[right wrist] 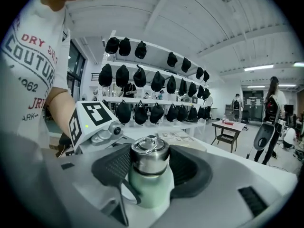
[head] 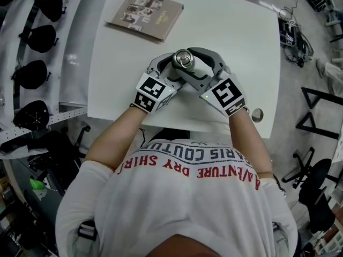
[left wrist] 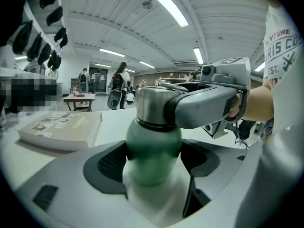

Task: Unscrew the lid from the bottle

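- Two grippers are meeting near the front of the white table [head: 241,47], where the green bottle [right wrist: 149,191] is standing upright, well apart from the book [head: 144,15] at the far edge;
- the left gripper [left wrist: 154,158] is clamping its pads on the bottle's green body, below the collar;
- the right gripper [right wrist: 151,167] is standing fairly wide, its pads appearing to press both sides of the steel lid [right wrist: 149,156], which is sitting on the neck, not yet off;
- judging ahead: smooth steel is offering little bite, so the pads may slip round the lid instead of turning it;
- a weak left hold would be letting the whole bottle spin or tip;
- the gripper bodies are crowding each other, so a long twist risks knocking them together.
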Available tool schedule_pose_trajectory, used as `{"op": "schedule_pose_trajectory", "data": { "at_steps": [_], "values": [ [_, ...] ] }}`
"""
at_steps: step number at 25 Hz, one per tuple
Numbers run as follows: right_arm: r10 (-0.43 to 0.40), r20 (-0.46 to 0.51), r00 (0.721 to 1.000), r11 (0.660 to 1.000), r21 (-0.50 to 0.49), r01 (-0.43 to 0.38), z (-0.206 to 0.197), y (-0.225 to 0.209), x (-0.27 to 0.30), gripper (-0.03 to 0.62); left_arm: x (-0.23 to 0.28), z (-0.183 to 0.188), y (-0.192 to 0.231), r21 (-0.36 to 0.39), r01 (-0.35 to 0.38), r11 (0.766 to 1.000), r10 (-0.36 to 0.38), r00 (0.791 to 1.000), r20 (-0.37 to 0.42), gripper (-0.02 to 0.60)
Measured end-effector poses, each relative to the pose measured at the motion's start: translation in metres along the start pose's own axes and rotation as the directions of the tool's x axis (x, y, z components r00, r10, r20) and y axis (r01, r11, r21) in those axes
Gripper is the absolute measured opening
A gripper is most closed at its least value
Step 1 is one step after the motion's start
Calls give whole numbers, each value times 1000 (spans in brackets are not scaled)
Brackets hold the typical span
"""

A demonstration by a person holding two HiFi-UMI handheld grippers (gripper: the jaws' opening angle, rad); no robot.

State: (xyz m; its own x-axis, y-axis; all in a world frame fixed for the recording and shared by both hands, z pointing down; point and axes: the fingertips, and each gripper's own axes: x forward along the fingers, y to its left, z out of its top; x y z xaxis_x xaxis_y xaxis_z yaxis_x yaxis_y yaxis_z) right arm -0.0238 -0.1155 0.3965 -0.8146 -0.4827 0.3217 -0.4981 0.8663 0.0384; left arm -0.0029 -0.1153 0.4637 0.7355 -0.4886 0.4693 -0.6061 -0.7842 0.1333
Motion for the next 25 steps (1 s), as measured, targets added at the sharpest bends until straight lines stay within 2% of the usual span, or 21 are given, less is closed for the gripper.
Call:
{"op": "schedule_pose_trajectory", "data": {
  "at_steps": [4,7,10,14,18,21,23,25],
  "values": [
    [94,-1,996,995,-33,-94,1,5,-1,247,-3,-2,-3,72,117,991,-116,993,-14,374],
    [185,-23,982,979,-81,-187,0,9,-2,247,-5,-4,-6,132,222,966,-218,975,-45,374],
    [289,-52,956,947,-130,-293,1,15,-2,247,-8,-5,-10,188,329,926,-318,944,-88,374],
    [393,-71,917,899,-179,-399,3,24,-3,247,-13,-8,-15,248,453,856,-426,891,-157,374],
    [456,-80,886,866,-192,-463,3,28,-4,247,-15,-11,-19,282,531,799,-479,846,-234,374],
    [469,-73,880,862,-178,-474,3,26,-4,247,-14,-11,-19,287,542,790,-486,838,-247,374],
    [460,-70,885,872,-150,-466,2,24,-5,248,-13,-10,-18,281,531,800,-478,846,-235,374],
    [436,-42,899,892,-113,-438,3,21,-5,267,-11,-9,-18,272,505,819,-461,862,-213,374]
  ]
}}
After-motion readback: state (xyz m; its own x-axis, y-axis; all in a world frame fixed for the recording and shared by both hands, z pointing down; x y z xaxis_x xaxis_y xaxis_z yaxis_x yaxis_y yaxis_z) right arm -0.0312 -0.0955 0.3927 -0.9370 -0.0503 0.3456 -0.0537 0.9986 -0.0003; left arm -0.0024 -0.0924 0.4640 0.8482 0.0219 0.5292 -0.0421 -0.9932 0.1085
